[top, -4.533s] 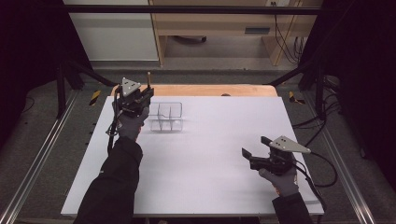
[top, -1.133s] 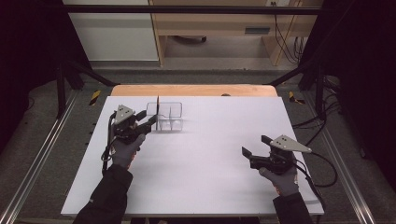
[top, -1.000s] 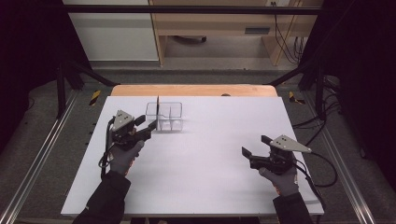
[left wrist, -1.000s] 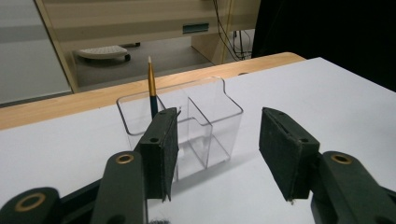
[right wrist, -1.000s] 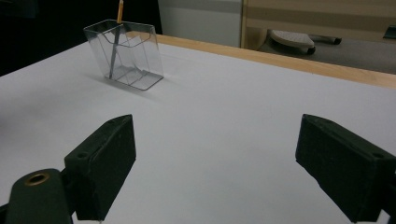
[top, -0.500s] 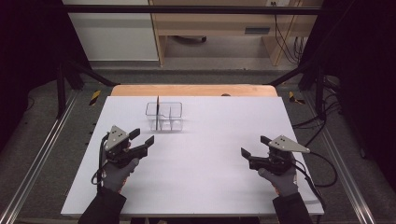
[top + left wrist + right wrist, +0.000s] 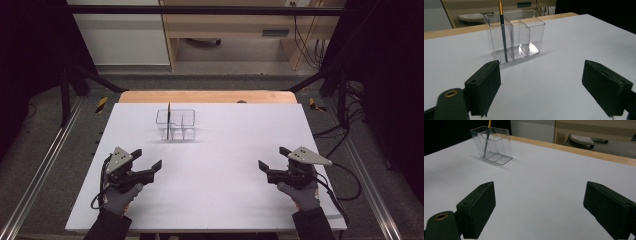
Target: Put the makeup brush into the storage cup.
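Observation:
A clear plastic holder (image 7: 176, 125) with several compartments stands at the far middle-left of the white table (image 7: 225, 150). A dark pencil with a gold end (image 7: 169, 117) stands upright in its left compartment. My left gripper (image 7: 147, 159) is at the near left, well short of the holder. Its jaws have just been opening and stand wide with nothing between them. The left gripper view shows the holder (image 7: 524, 35) and pencil (image 7: 503, 32) ahead of the gripper (image 7: 541, 90). My right gripper (image 7: 273, 158) rests open at the near right, with the holder (image 7: 496, 145) far off.
A wooden strip (image 7: 205, 96) runs along the table's far edge. Metal frame rails (image 7: 45, 160) flank both sides, and cables (image 7: 345, 175) trail off the right side. Bare white surface lies between the two grippers.
My left gripper has pulled back from the holder toward the near left and sunk lower, its jaws spreading wider. The pencil stays standing in the holder. The right gripper has not moved.

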### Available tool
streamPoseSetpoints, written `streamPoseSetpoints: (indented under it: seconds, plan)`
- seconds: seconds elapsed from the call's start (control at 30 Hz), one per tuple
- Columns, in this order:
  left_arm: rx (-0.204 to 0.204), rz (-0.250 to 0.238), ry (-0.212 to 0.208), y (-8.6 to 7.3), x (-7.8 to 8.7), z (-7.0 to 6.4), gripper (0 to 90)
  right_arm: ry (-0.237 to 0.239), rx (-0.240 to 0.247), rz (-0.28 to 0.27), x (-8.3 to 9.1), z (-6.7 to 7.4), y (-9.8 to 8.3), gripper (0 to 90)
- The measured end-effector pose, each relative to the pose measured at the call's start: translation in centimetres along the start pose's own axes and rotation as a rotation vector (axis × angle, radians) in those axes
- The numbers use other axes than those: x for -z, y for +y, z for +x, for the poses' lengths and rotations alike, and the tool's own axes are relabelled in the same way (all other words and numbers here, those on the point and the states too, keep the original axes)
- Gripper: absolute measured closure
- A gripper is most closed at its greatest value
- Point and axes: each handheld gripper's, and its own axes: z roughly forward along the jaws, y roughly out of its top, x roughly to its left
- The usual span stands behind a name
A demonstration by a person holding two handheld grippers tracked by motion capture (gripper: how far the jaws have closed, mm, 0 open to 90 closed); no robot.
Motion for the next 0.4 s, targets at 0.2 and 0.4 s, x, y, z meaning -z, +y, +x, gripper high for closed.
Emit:
streamPoseSetpoints:
  seconds: [0.2, 0.4]
  plan:
    - [0.014, -0.009, 0.005, -0.55, 0.76, 0.47, 10.0, -0.011, 0.012, 0.008, 0.19, 0.11, -0.1, 11.0]
    - [0.012, 0.017, 0.023, -0.97, 0.89, 0.89, 7.6, -0.013, 0.013, 0.007, 0.35, 0.16, -0.14, 11.0]
